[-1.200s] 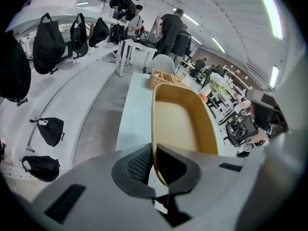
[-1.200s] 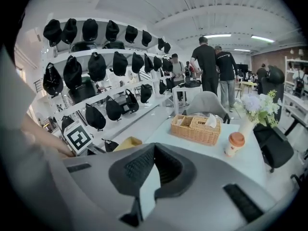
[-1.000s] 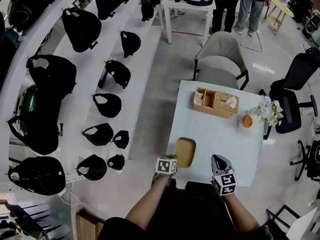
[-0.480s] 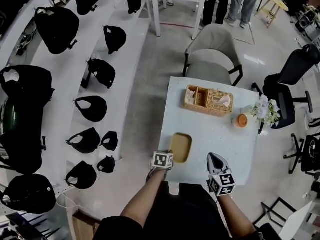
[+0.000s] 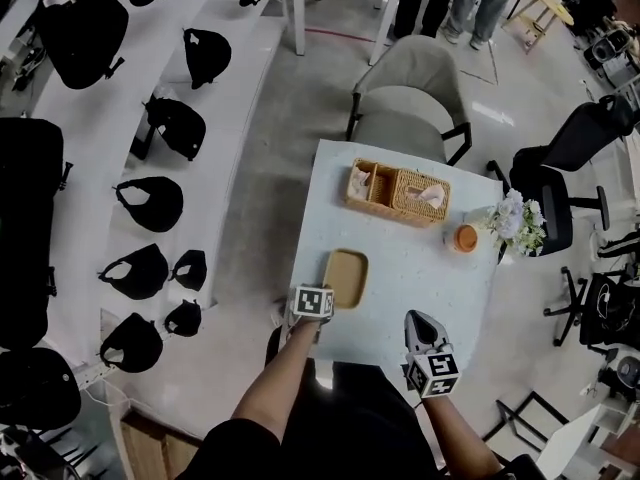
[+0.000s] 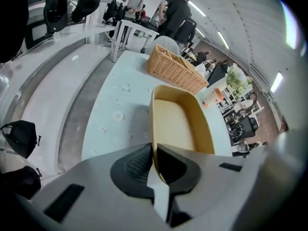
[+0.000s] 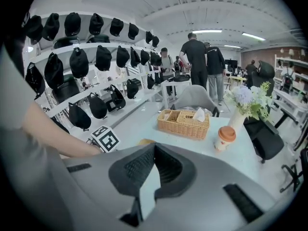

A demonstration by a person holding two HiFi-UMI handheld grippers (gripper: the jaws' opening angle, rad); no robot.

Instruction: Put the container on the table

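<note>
A shallow tan container (image 5: 346, 278) sits over the near left part of the pale blue table (image 5: 430, 273). My left gripper (image 5: 325, 296) is shut on the middle of its near rim. In the left gripper view the rim's edge (image 6: 153, 129) is pinched between the dark pads (image 6: 137, 163), and the container (image 6: 175, 121) casts a shadow on the table (image 6: 120, 95); I cannot tell whether it touches. My right gripper (image 5: 421, 320) hovers over the table's near edge to the right, shut with nothing in it (image 7: 153, 165).
A wicker basket (image 5: 397, 193) stands at the table's far side, with an orange-lidded cup (image 5: 465, 237) and a vase of flowers (image 5: 515, 223) at the right edge. A grey chair (image 5: 405, 108) stands behind the table. White shelves with black caps (image 5: 150, 203) run along the left.
The left gripper has lowered the container and carried it a little further in from the table's left edge. The right gripper has shifted slightly and stays shut.
</note>
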